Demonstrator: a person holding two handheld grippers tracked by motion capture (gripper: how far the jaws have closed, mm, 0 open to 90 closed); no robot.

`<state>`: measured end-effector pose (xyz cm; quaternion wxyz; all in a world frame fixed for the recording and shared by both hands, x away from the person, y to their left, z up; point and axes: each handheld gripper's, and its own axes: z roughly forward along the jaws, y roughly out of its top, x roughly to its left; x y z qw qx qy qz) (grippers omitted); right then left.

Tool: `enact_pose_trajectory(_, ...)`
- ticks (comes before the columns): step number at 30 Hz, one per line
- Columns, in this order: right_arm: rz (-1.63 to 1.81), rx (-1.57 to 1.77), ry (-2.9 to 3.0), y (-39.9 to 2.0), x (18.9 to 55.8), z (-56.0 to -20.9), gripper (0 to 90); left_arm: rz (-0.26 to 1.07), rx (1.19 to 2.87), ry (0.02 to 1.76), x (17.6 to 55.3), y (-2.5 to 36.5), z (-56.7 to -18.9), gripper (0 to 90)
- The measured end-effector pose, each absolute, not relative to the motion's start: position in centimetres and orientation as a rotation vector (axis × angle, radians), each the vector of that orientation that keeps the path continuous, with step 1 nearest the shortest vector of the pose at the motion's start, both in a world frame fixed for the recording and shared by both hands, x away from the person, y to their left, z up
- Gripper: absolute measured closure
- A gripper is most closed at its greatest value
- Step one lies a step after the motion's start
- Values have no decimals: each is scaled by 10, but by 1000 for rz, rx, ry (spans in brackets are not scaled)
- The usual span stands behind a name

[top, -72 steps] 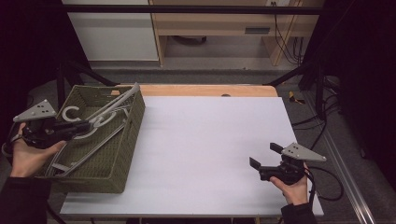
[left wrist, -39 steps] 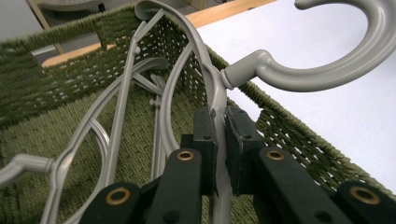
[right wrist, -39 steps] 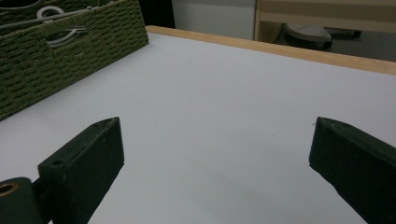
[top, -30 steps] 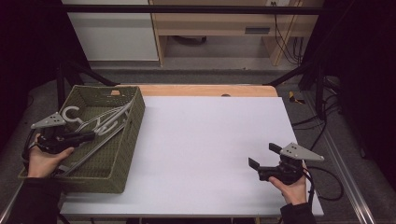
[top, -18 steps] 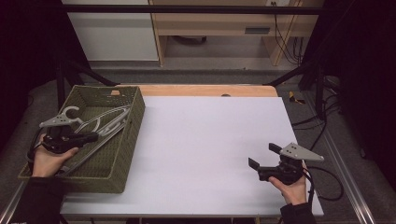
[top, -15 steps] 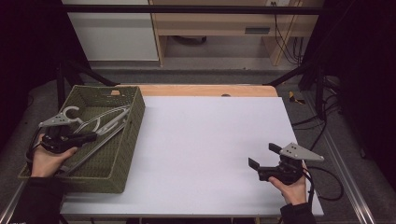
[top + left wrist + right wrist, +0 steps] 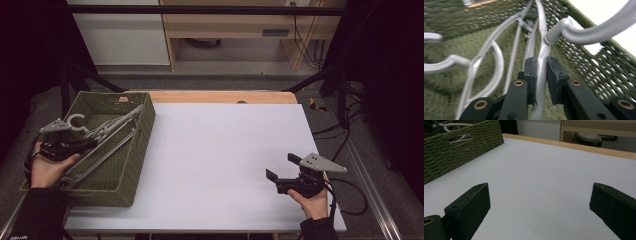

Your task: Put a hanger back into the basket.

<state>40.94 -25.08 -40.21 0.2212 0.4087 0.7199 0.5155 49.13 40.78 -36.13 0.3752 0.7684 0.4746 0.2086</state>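
A green woven basket [image 7: 131, 170] stands at the table's left edge and holds several grey metal hangers [image 7: 107, 129]. My left gripper [image 7: 90, 144] reaches into it from the left and is shut on the shaft of one grey hanger [image 7: 541, 72], which runs up between the two pads; its hook [image 7: 596, 28] curves off to the right. My right gripper [image 7: 280, 169] rests low over the white tabletop near the front right, jaws wide open with nothing between them. The basket [image 7: 454, 150] lies far off to its left.
The white tabletop [image 7: 225, 150] spreads between the basket and my right hand. A wooden strip [image 7: 220, 96] borders its far edge. Beyond stand a wooden bench and a white cabinet; cables hang at the right, and one trails from my right gripper.
My left gripper has drawn back toward the near left with the hanger in it, lowering the hanger bundle in the basket. The right gripper has stayed put.
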Motion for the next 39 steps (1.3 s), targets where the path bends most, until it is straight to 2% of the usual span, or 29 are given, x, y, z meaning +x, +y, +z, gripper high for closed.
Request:
enact_pose_trajectory(8,1425,1131,1992,-250,410,-402,34,698,1933,1384,500,420,-357,723)
enact_pose_trajectory(10,1425,1132,1992,-251,410,-402,34,701,1912,1389,500,423,-357,694)
enact_pose_trajectory(25,1426,1132,1988,-251,409,-402,34,695,1845,1290,476,422,-348,590)
enact_pose_trajectory(39,1449,1139,1966,-253,408,-400,31,647,1728,1077,435,373,-340,383)
